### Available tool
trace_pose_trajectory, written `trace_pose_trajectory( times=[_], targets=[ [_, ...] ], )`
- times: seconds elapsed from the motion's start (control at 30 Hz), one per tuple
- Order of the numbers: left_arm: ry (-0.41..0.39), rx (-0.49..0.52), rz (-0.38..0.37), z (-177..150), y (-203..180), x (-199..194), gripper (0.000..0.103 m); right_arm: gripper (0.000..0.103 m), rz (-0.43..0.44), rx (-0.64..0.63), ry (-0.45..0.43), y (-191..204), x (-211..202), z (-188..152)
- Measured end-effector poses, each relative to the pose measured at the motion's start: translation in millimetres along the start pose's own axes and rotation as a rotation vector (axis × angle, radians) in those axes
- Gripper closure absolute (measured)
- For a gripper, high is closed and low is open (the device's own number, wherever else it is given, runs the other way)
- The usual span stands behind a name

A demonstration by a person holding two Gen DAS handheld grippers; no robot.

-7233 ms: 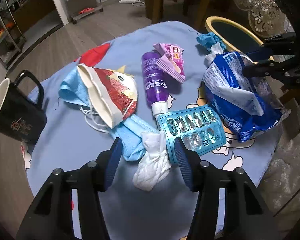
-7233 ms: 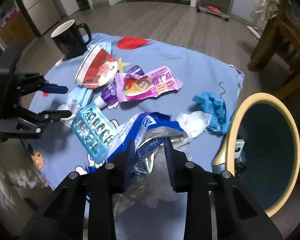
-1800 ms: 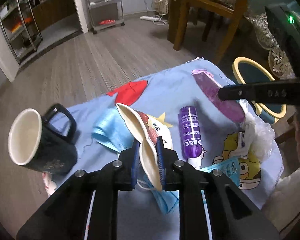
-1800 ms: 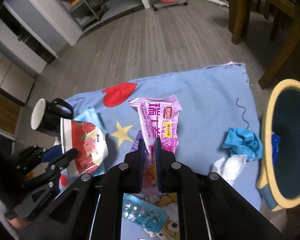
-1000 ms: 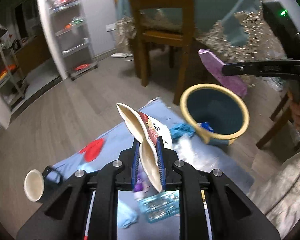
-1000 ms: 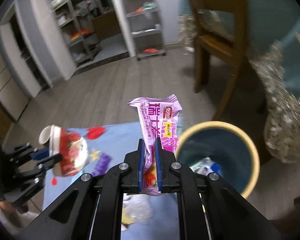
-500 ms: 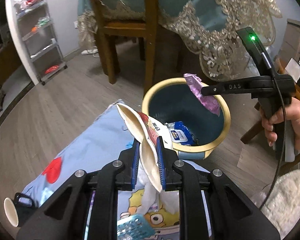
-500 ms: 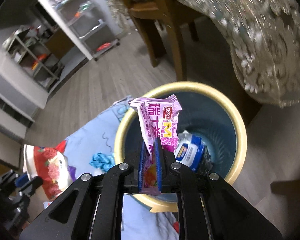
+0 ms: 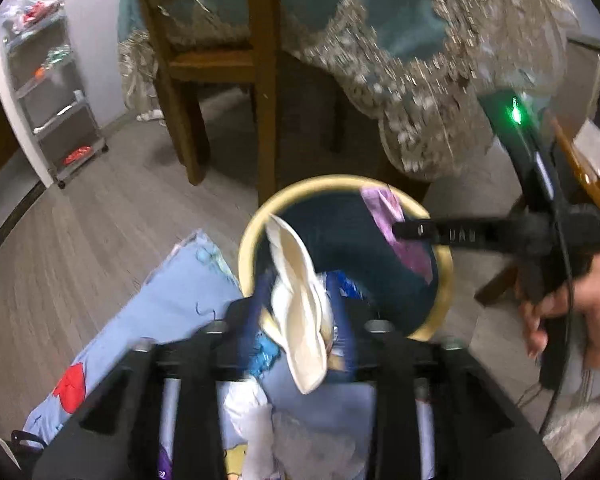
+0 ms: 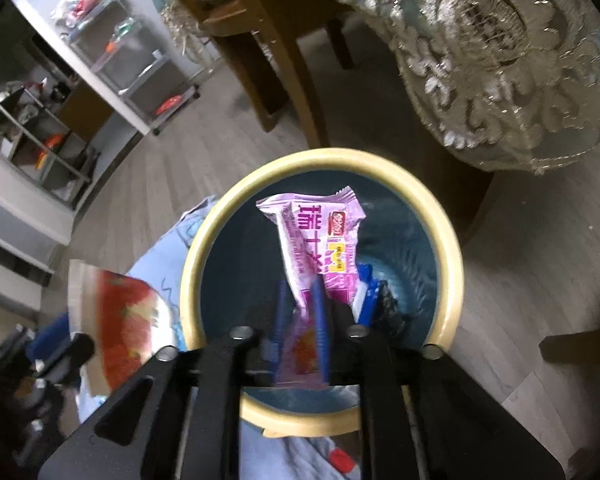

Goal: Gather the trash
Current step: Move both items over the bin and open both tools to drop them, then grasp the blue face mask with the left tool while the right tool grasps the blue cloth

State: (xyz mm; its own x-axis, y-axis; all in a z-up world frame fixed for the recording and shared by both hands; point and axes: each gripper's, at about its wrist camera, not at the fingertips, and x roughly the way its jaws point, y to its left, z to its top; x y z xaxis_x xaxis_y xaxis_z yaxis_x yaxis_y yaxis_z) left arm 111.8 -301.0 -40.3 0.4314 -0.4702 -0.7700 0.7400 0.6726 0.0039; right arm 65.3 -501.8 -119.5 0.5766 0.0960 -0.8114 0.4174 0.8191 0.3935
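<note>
The wrapper [image 10: 320, 240], purple, hangs over the open mouth of the bin [image 10: 444, 240], its lower end clamped between the closed fingers of the right gripper [image 10: 300, 312]; the left-wrist view shows it from the side, well inside the yellow rim. The paper cup [image 9: 300, 300], crushed flat, sits clenched in the left gripper [image 9: 296, 316] at the near edge of the bin, partly over the rim and partly over the cloth [image 9: 172, 300].

To finish well, I judge the right jaws should part first, since the wrapper is already centred and will fall straight; the left gripper ought to move farther over the opening before letting go, or the cup may catch the rim and tip back onto the cloth; keep the two grippers apart so they do not knock together.

Counted: one bin; one wrapper; one cup; two grippers, both gripping; one blue packet [image 10: 368, 292] already lying in the bin; on the cloth nearer the camera, one white crumpled tissue [image 9: 256, 424], one blue scrap [image 9: 266, 350], and a purple item at the lower edge too cropped to identify; further trash may lie out of view.
</note>
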Motion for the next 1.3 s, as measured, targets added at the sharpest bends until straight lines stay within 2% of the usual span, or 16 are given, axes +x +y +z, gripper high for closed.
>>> trace_pose_trajectory(
  times=[0.03, 0.07, 0.23, 0.53, 0.67, 0.93, 1.13, 1.23, 1.3],
  targets=[
    [-0.007, -0.008, 0.005, 1, 2, -2, 0.042, 0.062, -0.001, 0.004, -0.003, -1, 0, 1],
    [-0.017, -0.015, 0.003, 0, 4, -4, 0.041, 0.054, -0.003, 0.006, -0.003, -1, 0, 0],
    [0.012, -0.031, 0.034, -10, 14, -4, 0.039, 0.037, 0.004, -0.001, -0.004, 2, 0, 3],
    [0.022, -0.063, 0.075, -35, 40, -24, 0.038, 0.023, -0.007, -0.041, -0.013, 14, -1, 4],
    [0.015, -0.051, 0.125, -51, 57, -46, 0.033, 0.014, -0.002, -0.065, -0.017, 19, -3, 2],
    [0.028, -0.114, 0.223, -93, 114, -96, 0.031, 0.013, 0.048, -0.156, -0.057, 71, -25, 7],
    [0.012, -0.189, 0.281, -118, 150, -129, 0.031, 0.010, 0.083, -0.274, -0.155, 138, -58, 12],
    [0.014, -0.218, 0.308, -133, 163, -139, 0.031, 0.009, 0.143, -0.264, -0.151, 163, -59, 8],
    [0.016, -0.238, 0.314, -140, 168, -141, 0.030, 0.009, 0.141, -0.261, -0.136, 173, -52, 5]
  ],
)
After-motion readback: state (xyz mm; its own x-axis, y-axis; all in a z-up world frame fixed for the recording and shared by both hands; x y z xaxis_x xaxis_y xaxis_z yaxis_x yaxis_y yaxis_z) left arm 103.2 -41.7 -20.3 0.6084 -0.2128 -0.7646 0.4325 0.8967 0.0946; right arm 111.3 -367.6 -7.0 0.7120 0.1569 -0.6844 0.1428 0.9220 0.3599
